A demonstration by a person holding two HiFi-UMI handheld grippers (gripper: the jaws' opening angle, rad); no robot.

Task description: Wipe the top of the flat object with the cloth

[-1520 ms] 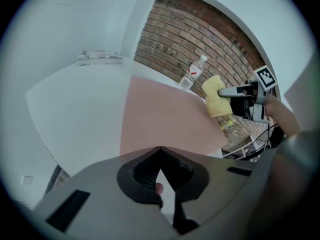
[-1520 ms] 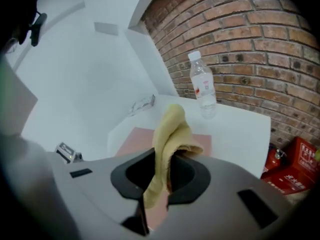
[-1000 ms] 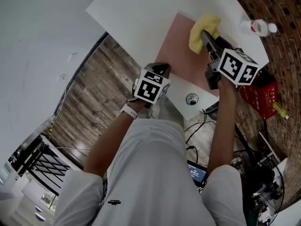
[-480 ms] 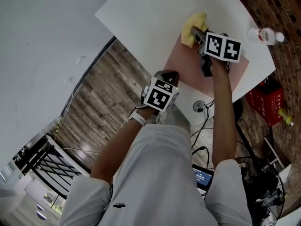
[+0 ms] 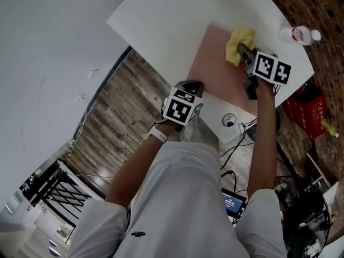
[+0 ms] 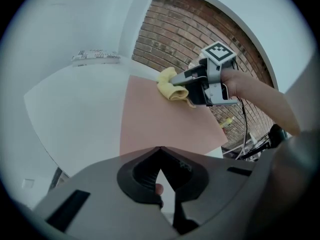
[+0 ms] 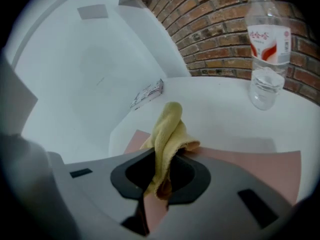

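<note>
Water bottle [image 7: 263, 86], white label [image 7: 268, 40] with red print, characters not legible, no other readable text

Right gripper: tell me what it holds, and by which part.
The right gripper is shut on the yellow cloth, pinched at its bunched middle.

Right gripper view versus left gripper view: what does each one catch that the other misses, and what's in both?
Only the right gripper view shows the water bottle, standing upright. Only the left gripper view shows the right gripper from outside, the hand holding it, and the left gripper's own jaws, tips together. Both show the yellow cloth clamped in the right gripper, the pink sheet, the white table, the brick wall and a small packet.
</note>
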